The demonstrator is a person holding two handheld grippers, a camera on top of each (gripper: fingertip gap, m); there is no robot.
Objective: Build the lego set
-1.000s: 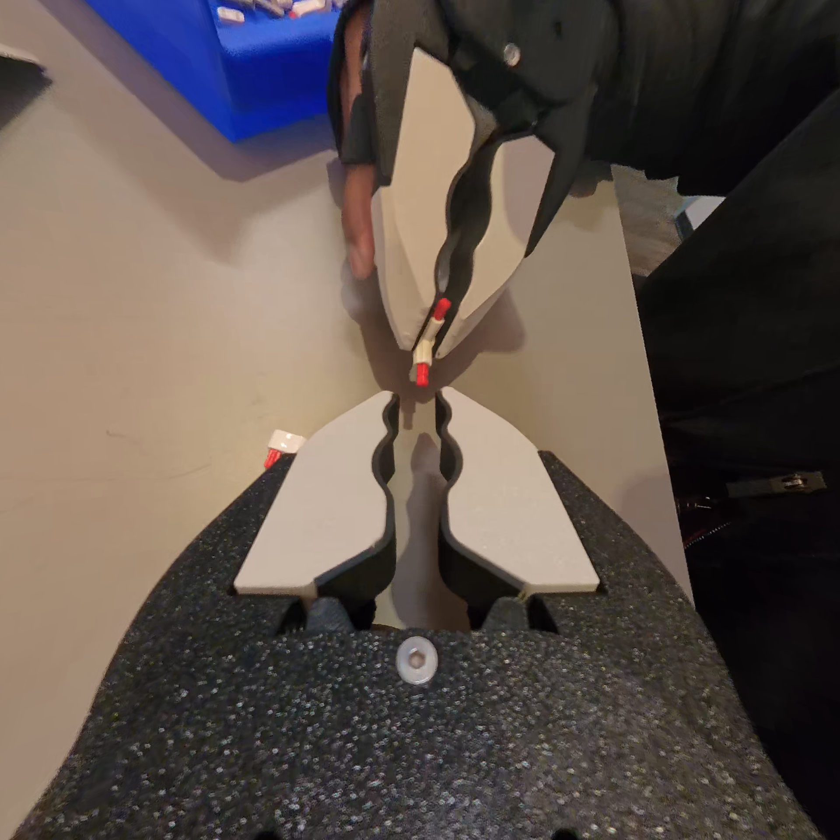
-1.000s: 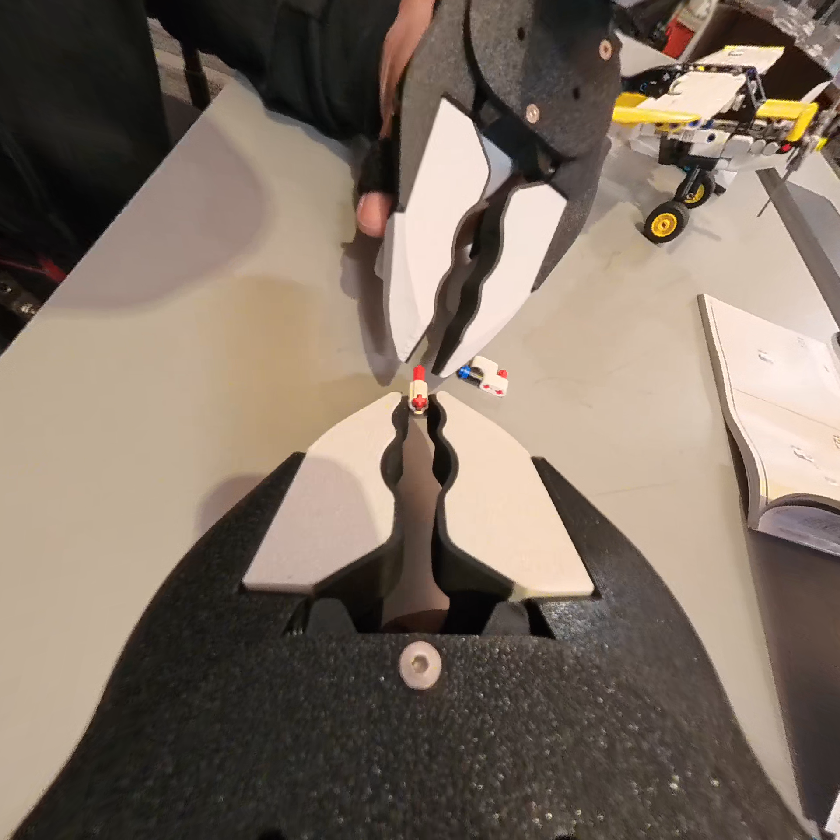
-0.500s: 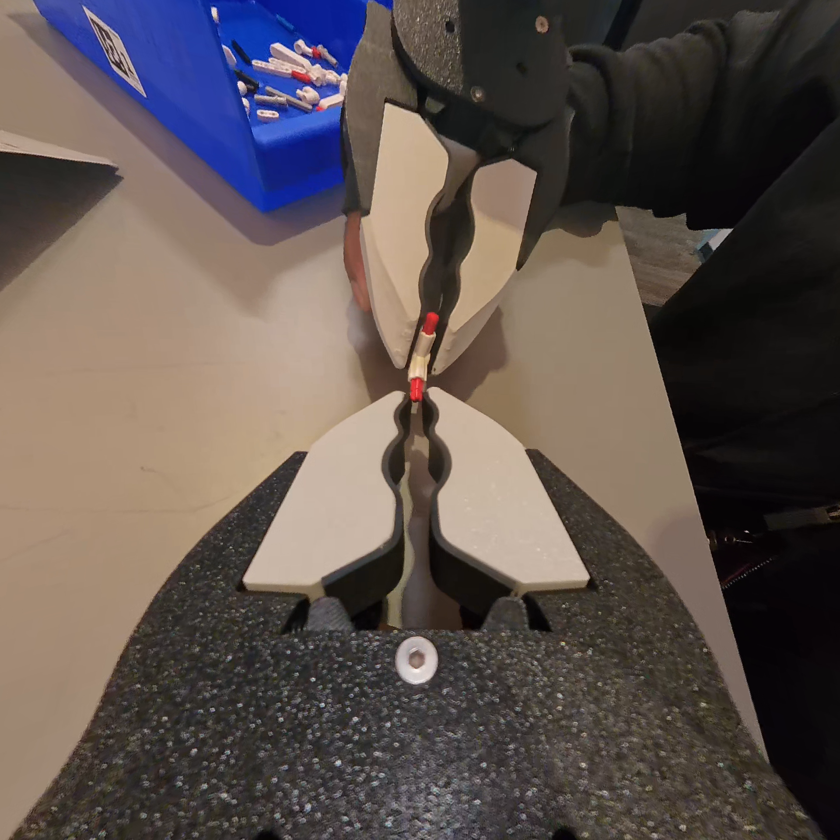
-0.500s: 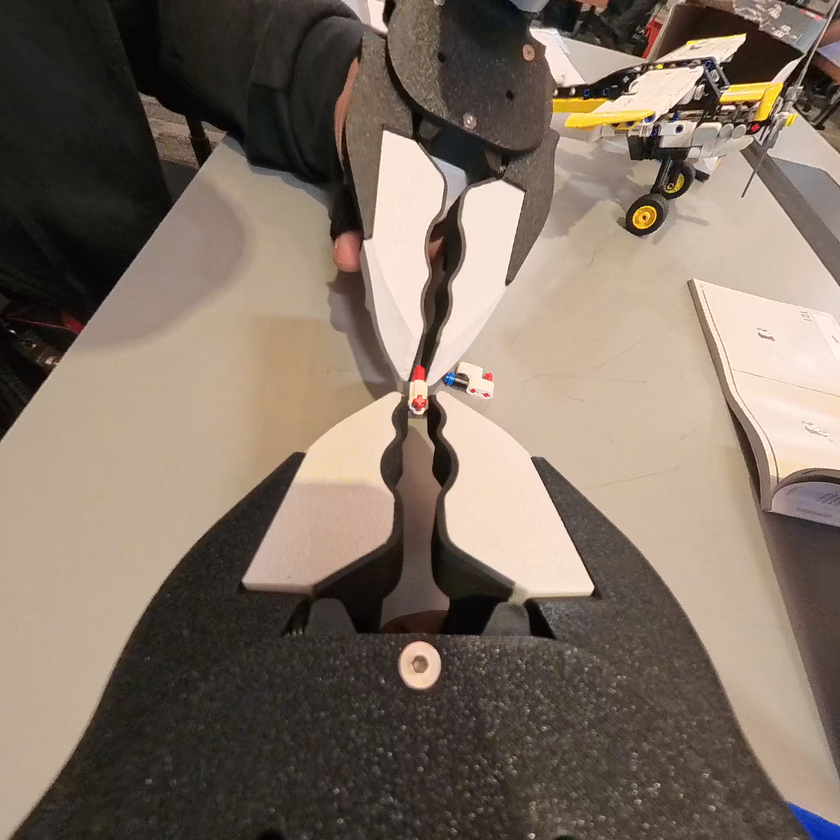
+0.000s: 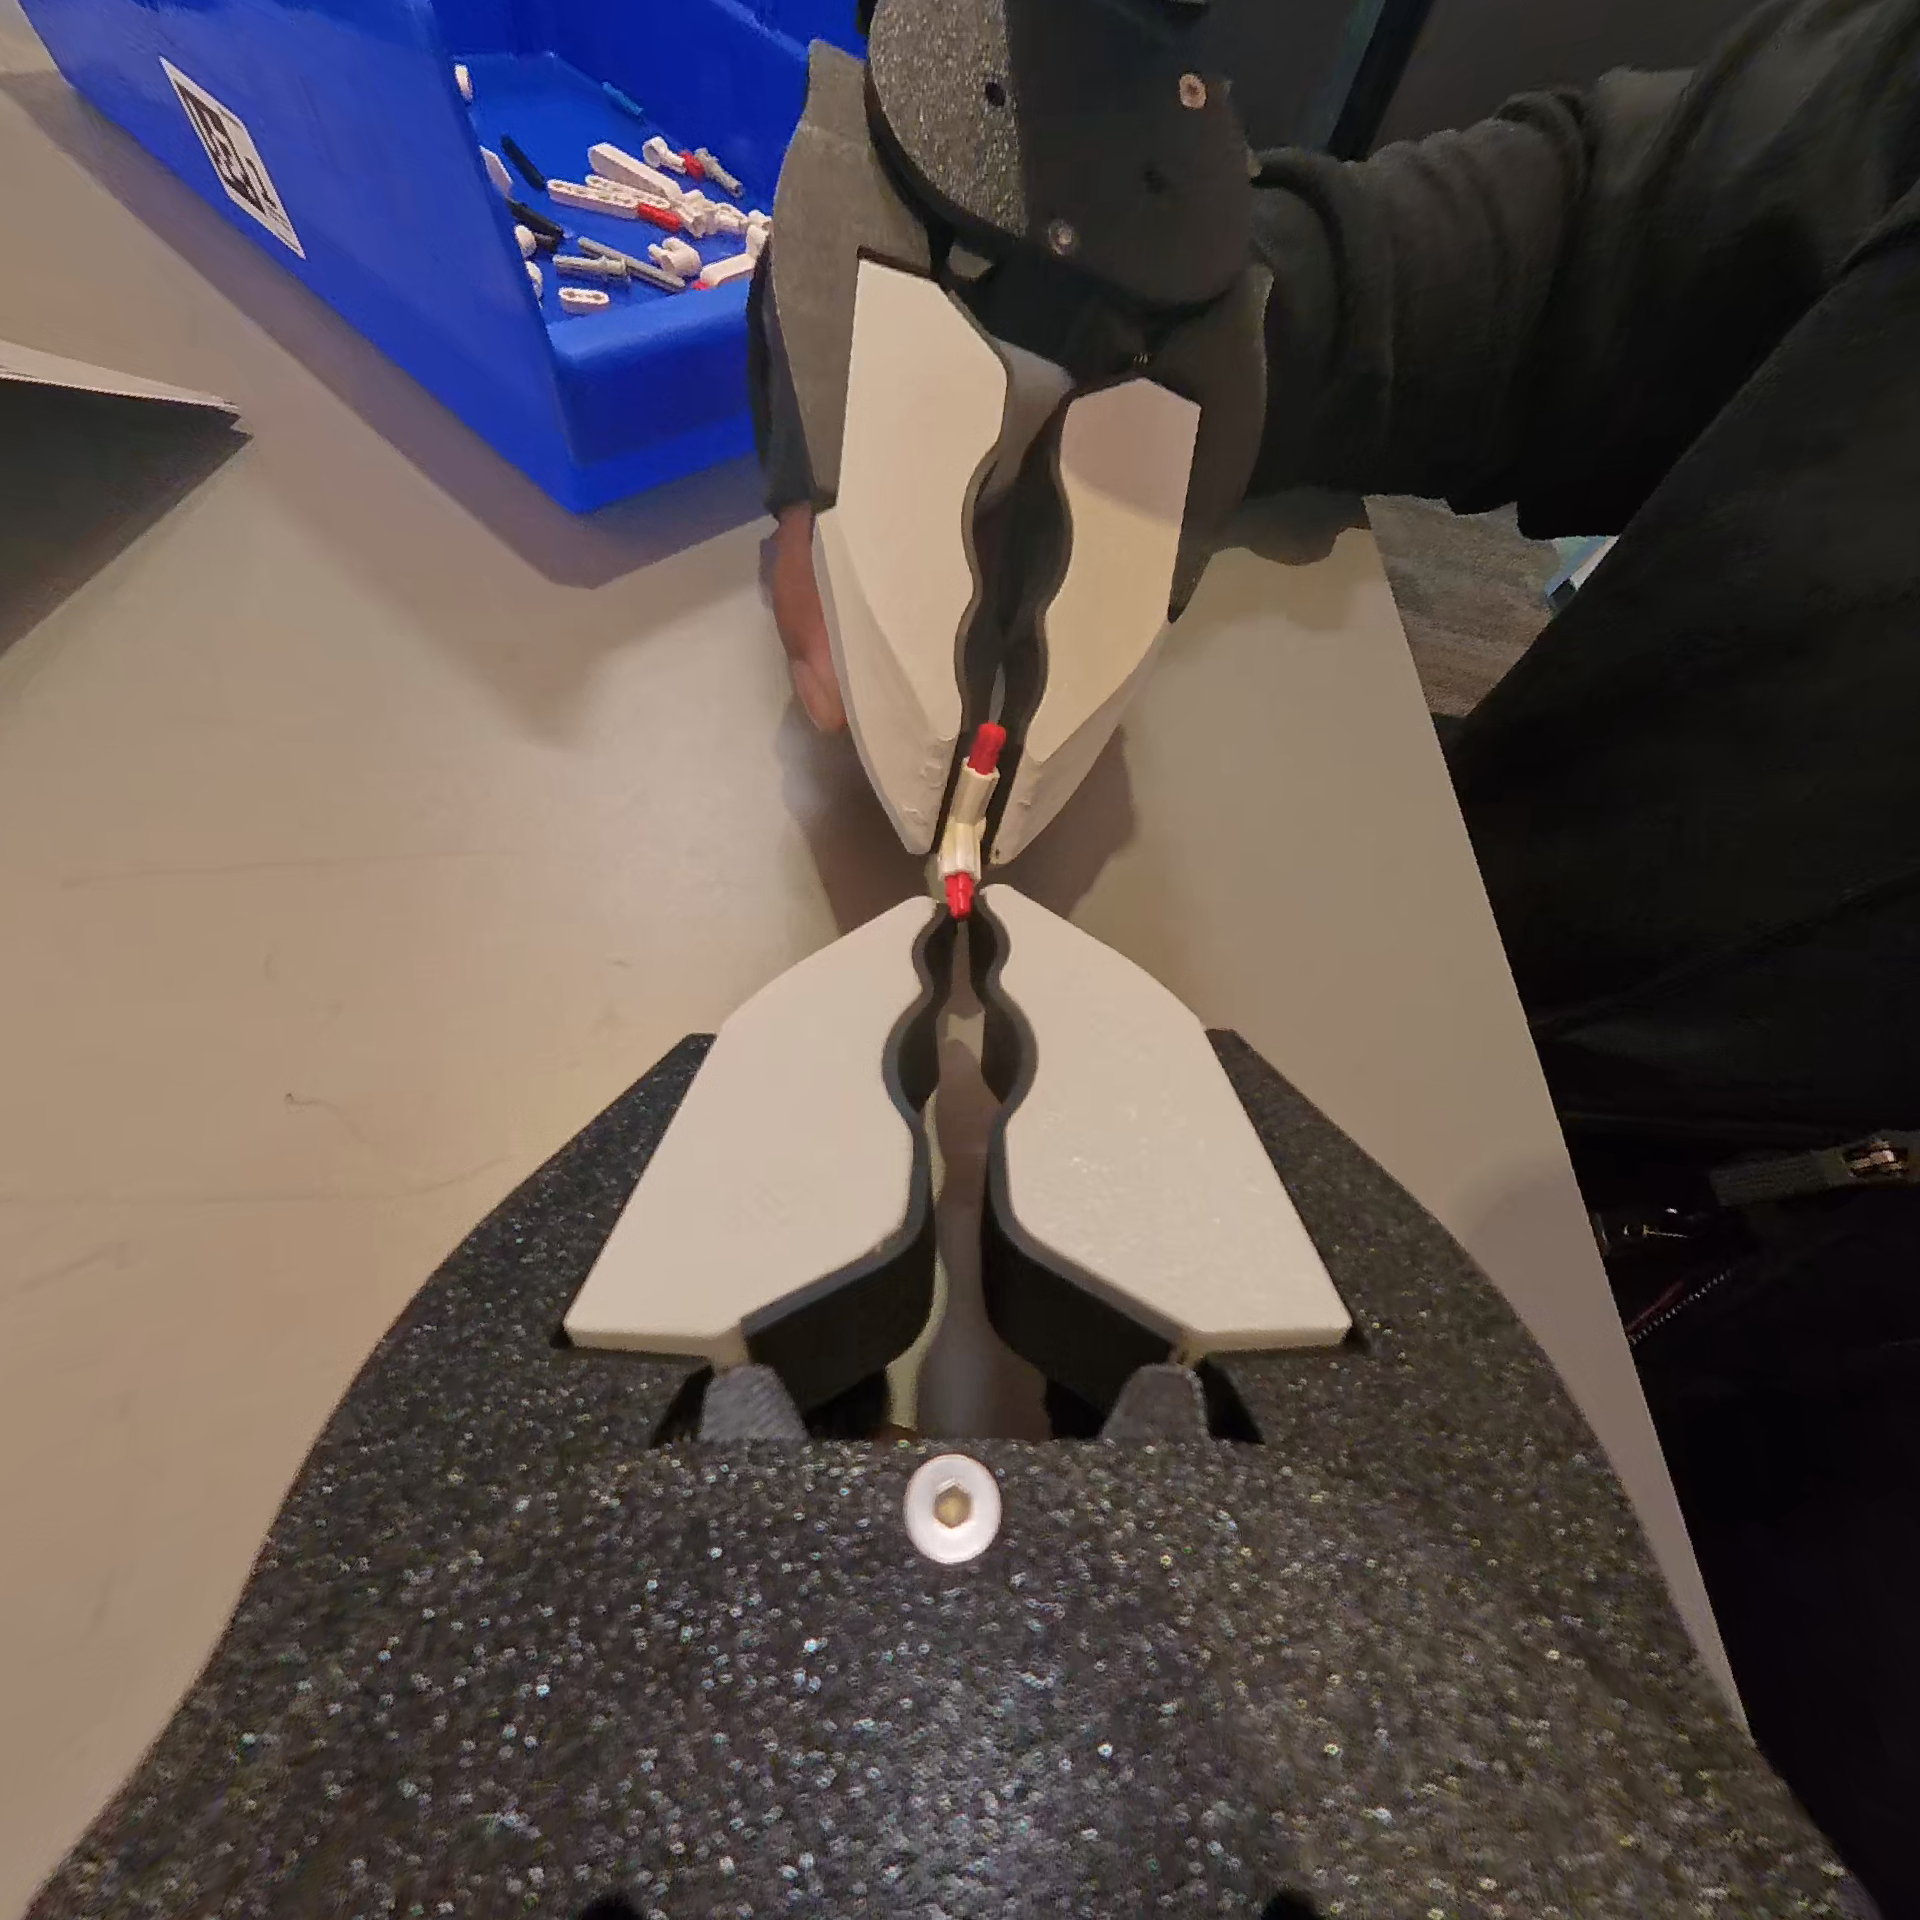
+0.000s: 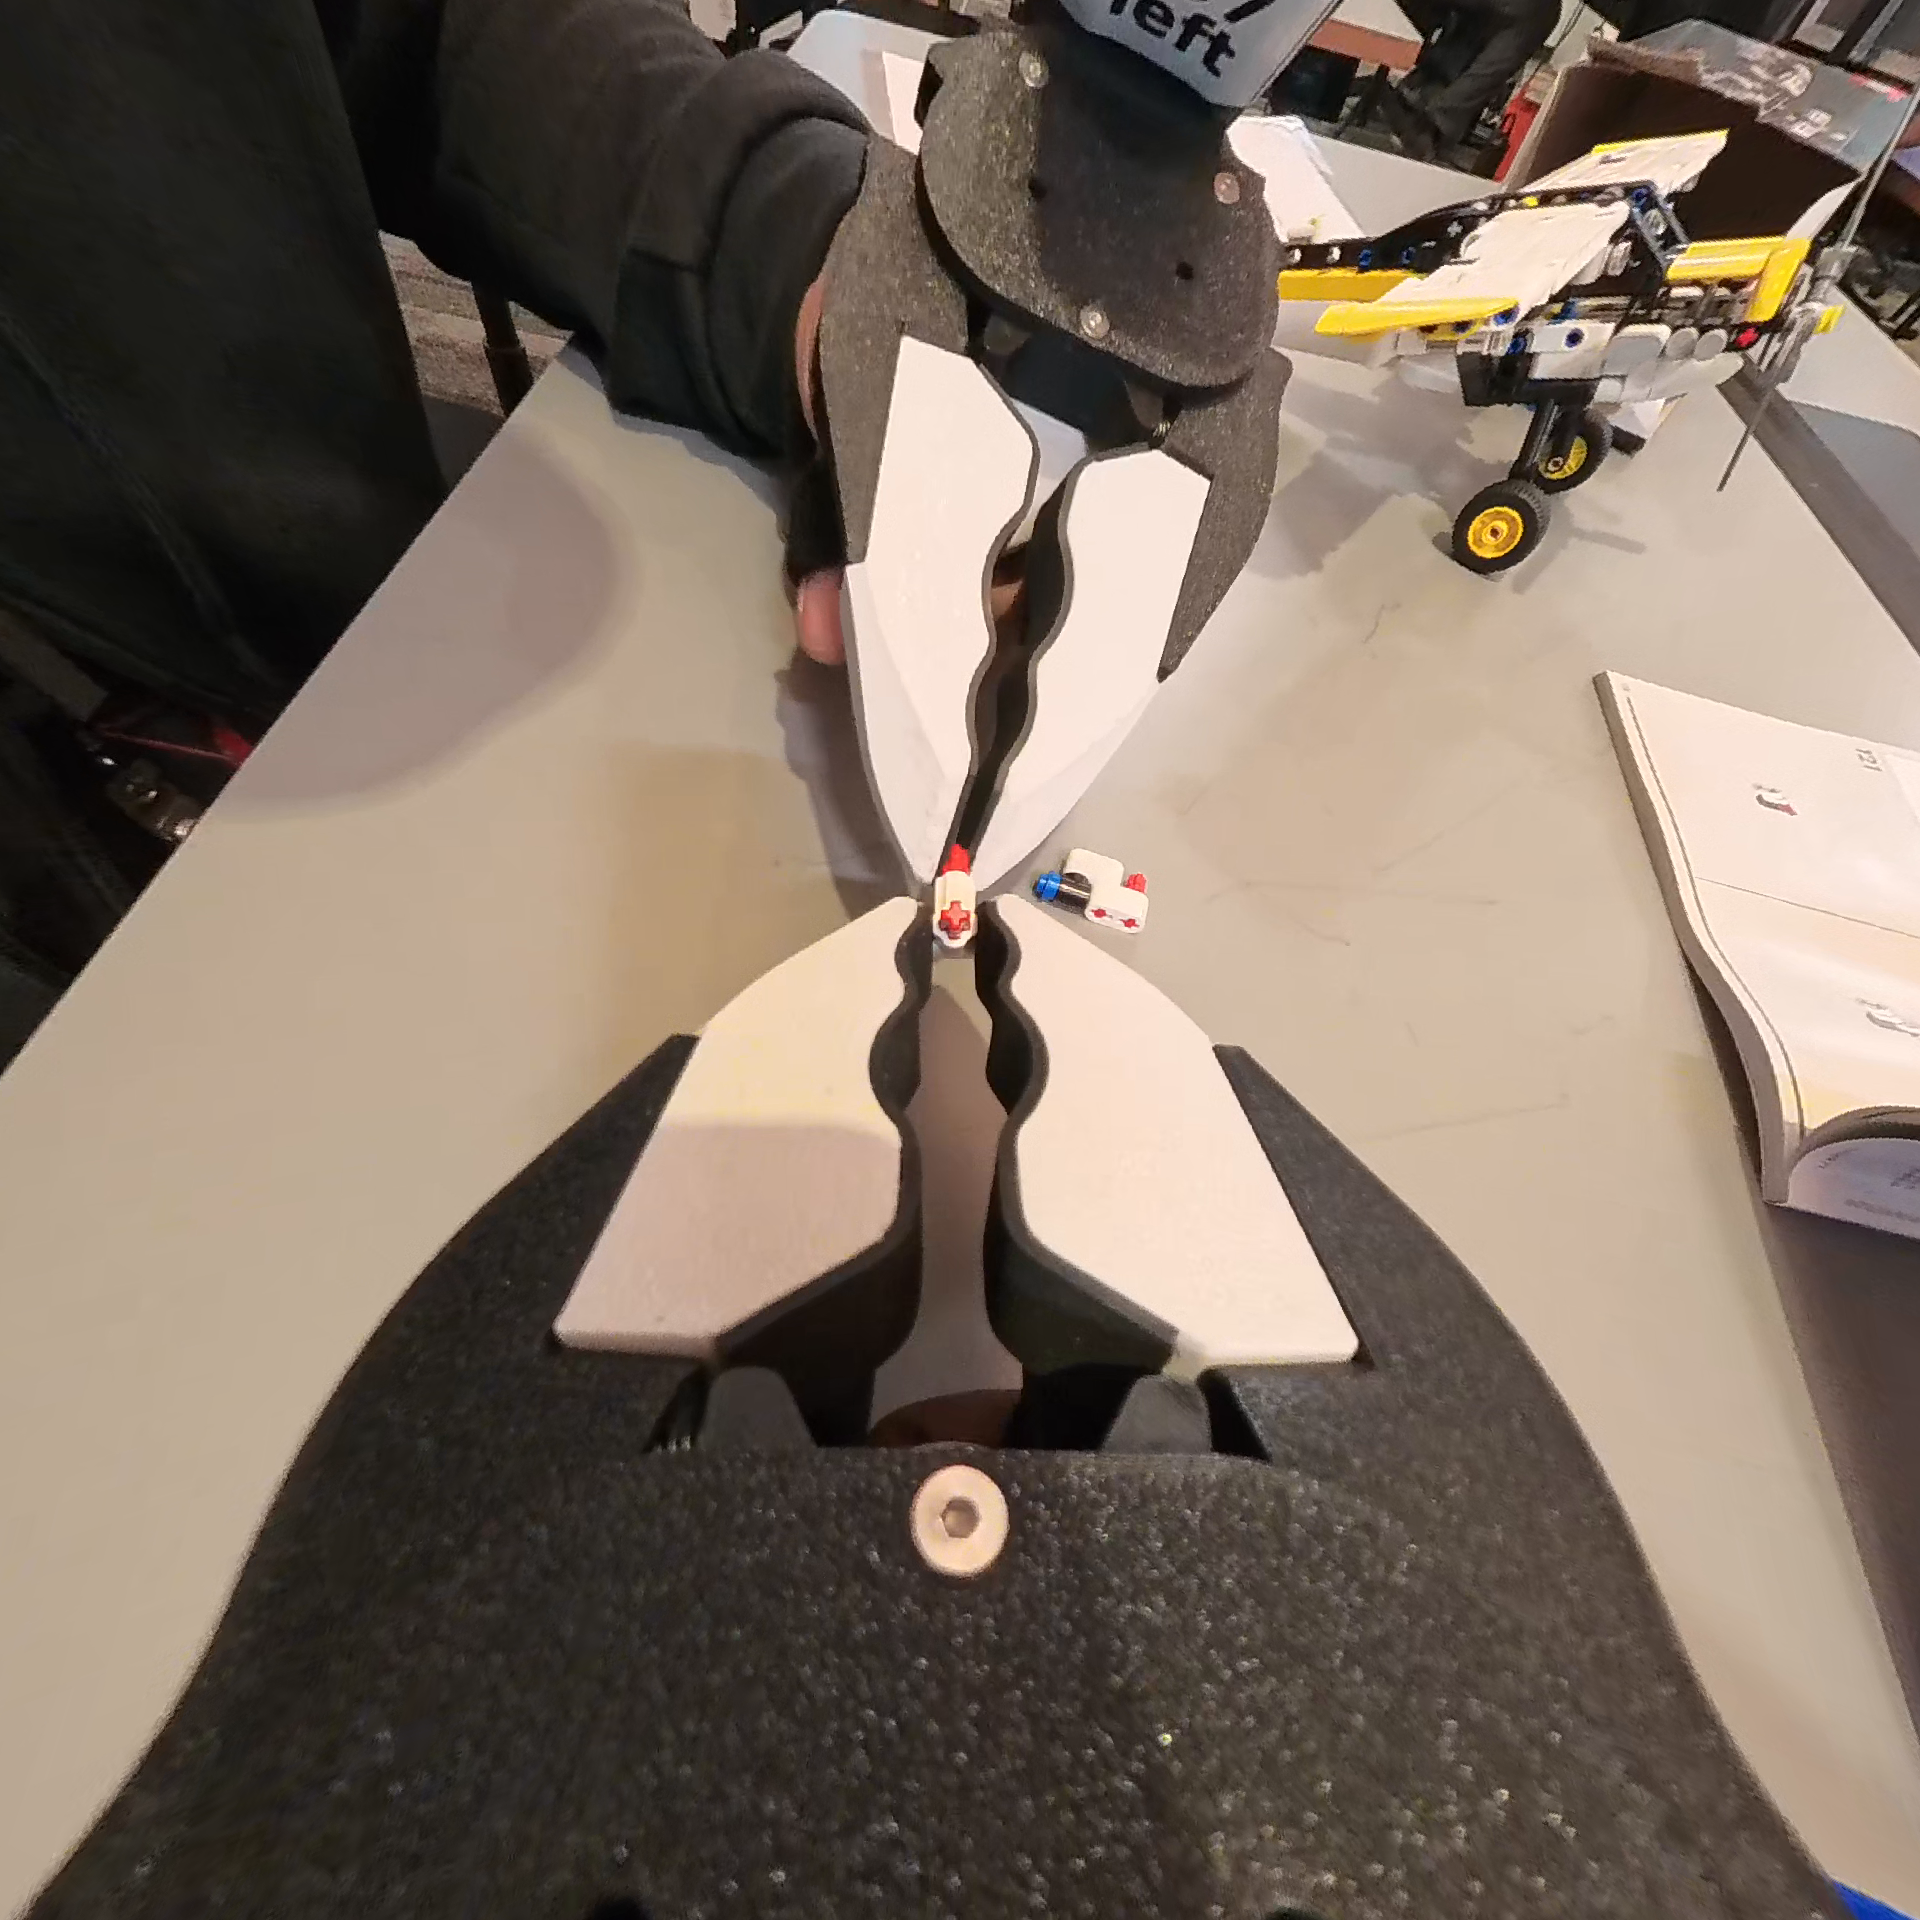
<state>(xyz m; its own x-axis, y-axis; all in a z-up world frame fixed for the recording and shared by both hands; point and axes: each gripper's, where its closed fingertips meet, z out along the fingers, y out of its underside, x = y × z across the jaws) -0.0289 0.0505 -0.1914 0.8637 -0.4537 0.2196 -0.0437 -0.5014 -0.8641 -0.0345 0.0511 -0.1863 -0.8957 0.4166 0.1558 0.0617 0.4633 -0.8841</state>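
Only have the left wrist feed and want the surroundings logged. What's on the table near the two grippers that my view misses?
Observer: The right wrist view shows a small white plastic block with a blue pin and red pins. It lies on the grey table beside the left gripper.
Operator: Anything bigger further out?
Observer: A yellow-and-white brick-built plane model stands on yellow wheels at the far end of the table.
Operator: And off to the right gripper's right side?
Observer: An open white paper booklet lies flat there.
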